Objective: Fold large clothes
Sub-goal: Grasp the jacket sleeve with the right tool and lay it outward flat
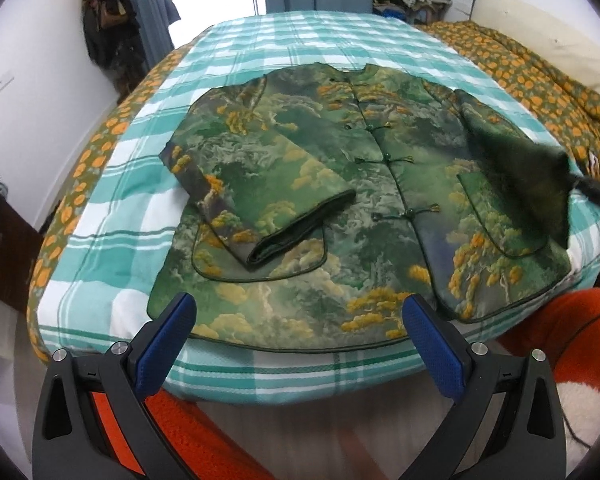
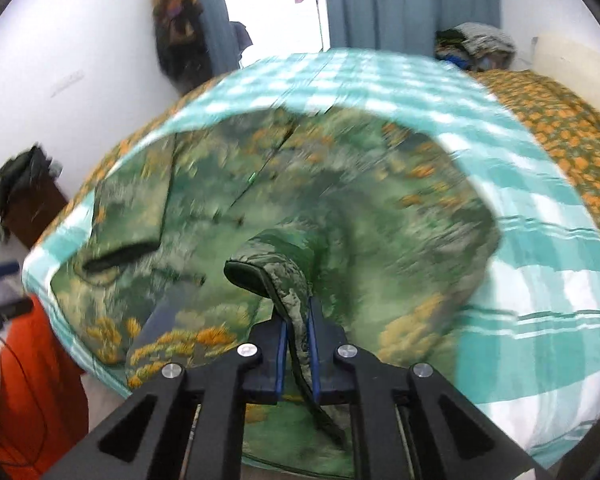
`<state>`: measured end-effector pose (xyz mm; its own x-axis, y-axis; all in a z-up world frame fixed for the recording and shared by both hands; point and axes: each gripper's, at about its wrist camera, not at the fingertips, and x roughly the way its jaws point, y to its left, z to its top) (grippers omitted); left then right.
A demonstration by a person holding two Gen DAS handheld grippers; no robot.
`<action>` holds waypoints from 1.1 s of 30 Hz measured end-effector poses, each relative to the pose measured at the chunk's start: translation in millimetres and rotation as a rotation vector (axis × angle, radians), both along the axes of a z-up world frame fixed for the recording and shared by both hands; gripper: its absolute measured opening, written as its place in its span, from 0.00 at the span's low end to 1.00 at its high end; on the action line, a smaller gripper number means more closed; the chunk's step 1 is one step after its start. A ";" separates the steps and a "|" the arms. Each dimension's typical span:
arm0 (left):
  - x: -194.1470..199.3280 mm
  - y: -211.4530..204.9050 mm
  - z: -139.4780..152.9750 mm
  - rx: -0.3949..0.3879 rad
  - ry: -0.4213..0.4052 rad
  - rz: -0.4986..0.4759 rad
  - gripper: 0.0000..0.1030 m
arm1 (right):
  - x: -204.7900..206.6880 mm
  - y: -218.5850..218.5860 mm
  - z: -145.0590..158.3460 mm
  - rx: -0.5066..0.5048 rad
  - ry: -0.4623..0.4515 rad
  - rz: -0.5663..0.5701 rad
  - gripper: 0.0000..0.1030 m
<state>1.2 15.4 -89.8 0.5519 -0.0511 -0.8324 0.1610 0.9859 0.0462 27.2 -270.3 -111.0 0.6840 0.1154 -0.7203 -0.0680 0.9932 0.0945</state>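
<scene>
A: Where on the bed (image 1: pixel 260 40) for the jacket (image 1: pixel 340 184)?

B: Spread flat in the middle of the checked blanket, collar toward 12 o'clock, hem toward 6 o'clock; one sleeve (image 1: pixel 268 204) already folded across the front from 9 o'clock

A: And the right hand-held gripper (image 2: pixel 298 320)?

B: Pressed together on the cuff (image 2: pixel 268 276) of the other sleeve, at 3 o'clock of the jacket; pinching only a narrow edge of thick padded cloth, with the rest arched up off the front panel

A: Left hand-held gripper (image 1: pixel 300 302)?

B: Spread wide, holding nothing, hovering above the hem at 6 o'clock

A: Likely to go wrong how?

B: Probably by slipping: thin bite, heavy sleeve, much blur in the right wrist view, so at risk of losing the cuff mid-swing toward 9 o'clock and dropping it short in a heap

A: Anything else?

B: Could drag the whole jacket sideways, with nothing pinning the body; would skew the hem and loosen the fold already made at 9 o'clock; might also snag on the knot buttons (image 1: pixel 396 158) down the middle, or land crooked over the first sleeve and leave a thick lump

A: Best guard?

B: Slow carry, low arc, and a press on the hem at 6 o'clock before letting go of the cuff
</scene>
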 end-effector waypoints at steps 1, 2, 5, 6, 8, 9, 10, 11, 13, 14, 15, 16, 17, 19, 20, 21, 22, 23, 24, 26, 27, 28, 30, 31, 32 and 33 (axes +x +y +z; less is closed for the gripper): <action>-0.1 2.1 1.4 -0.005 -0.005 0.001 0.99 | -2.6 -11.8 11.5 -0.014 -0.031 -0.032 0.09; -0.3 4.9 2.4 -0.009 -0.009 0.005 0.99 | -9.2 -25.2 24.1 -0.027 -0.063 -0.068 0.09; 2.3 12.0 1.7 -0.021 -0.005 0.018 0.99 | -16.8 -73.5 53.5 -0.086 -0.130 -0.194 0.09; 4.1 13.4 0.8 -0.024 -0.004 0.022 0.99 | -19.1 -98.0 63.6 -0.117 -0.146 -0.261 0.09; 8.0 17.8 -1.0 -0.027 -0.002 0.032 0.99 | -22.4 -133.2 75.6 -0.154 -0.157 -0.358 0.09; 9.0 19.1 -1.4 -0.028 -0.002 0.036 0.99 | -23.9 -157.2 80.8 -0.207 -0.163 -0.435 0.09; 9.7 20.3 -1.5 -0.030 -0.003 0.038 0.99 | -24.0 -172.0 82.4 -0.260 -0.159 -0.493 0.10; 11.5 21.8 -1.6 -0.031 -0.006 0.040 0.99 | -23.4 -184.7 81.0 -0.331 -0.138 -0.553 0.17; 12.8 23.3 -1.9 -0.028 -0.014 0.040 0.99 | -27.5 -197.4 76.8 -0.422 -0.111 -0.636 0.35; 13.6 24.1 -2.1 -0.023 -0.019 0.039 0.99 | -30.7 -198.1 73.9 -0.422 -0.107 -0.654 0.37; 14.3 24.9 -2.4 -0.018 -0.022 0.038 0.99 | -35.3 -193.0 67.6 -0.376 -0.103 -0.645 0.37; 16.7 25.1 -3.1 -0.009 -0.024 0.037 0.99 | -36.4 -187.1 63.1 -0.343 -0.097 -0.628 0.37; 19.1 25.3 -3.8 -0.003 -0.024 0.035 0.99 | -37.6 -173.1 53.9 -0.299 -0.085 -0.592 0.37; 23.2 25.6 -5.0 0.003 -0.021 0.032 0.99 | -40.9 -143.4 37.8 -0.237 -0.079 -0.526 0.37; 25.0 25.5 -5.4 0.005 -0.019 0.032 0.99 | -45.0 -127.0 29.0 -0.206 -0.081 -0.492 0.37; 25.1 25.6 -5.4 0.005 -0.019 0.031 0.99 | -47.1 -111.1 20.6 -0.166 -0.082 -0.454 0.37; 26.0 25.3 -5.3 0.006 -0.020 0.030 0.99 | -50.2 -100.9 14.3 -0.136 -0.085 -0.428 0.37; 25.8 25.6 -5.3 0.007 -0.022 0.029 0.99 | -51.6 -81.2 6.0 -0.094 -0.090 -0.392 0.37; 25.1 25.3 -5.5 0.009 -0.022 0.029 0.99 | -57.0 -66.8 -0.1 -0.067 -0.096 -0.366 0.37; 23.7 25.1 -6.7 0.011 -0.021 0.026 0.99 | -63.0 -40.3 -8.5 -0.038 -0.109 -0.326 0.37; 23.1 24.8 -7.3 0.014 -0.018 0.027 0.99 | -64.9 -25.3 -12.5 -0.029 -0.123 -0.305 0.37; 22.7 24.4 -8.2 0.018 -0.014 0.028 0.99 | -68.2 -16.6 -14.7 -0.028 -0.131 -0.288 0.37; 22.8 24.5 -11.6 0.019 -0.004 0.034 0.99 | -70.9 2.0 -19.2 -0.023 -0.137 -0.255 0.37; 22.7 24.5 -12.6 0.017 -0.001 0.035 0.99 | -70.0 9.5 -21.7 -0.024 -0.134 -0.239 0.37; 22.8 24.3 -13.9 0.013 0.004 0.035 0.99 | -69.7 16.5 -25.3 -0.033 -0.128 -0.212 0.37; 22.3 23.8 -14.7 0.012 0.006 0.035 0.99 | -68.7 20.5 -27.6 -0.046 -0.122 -0.194 0.37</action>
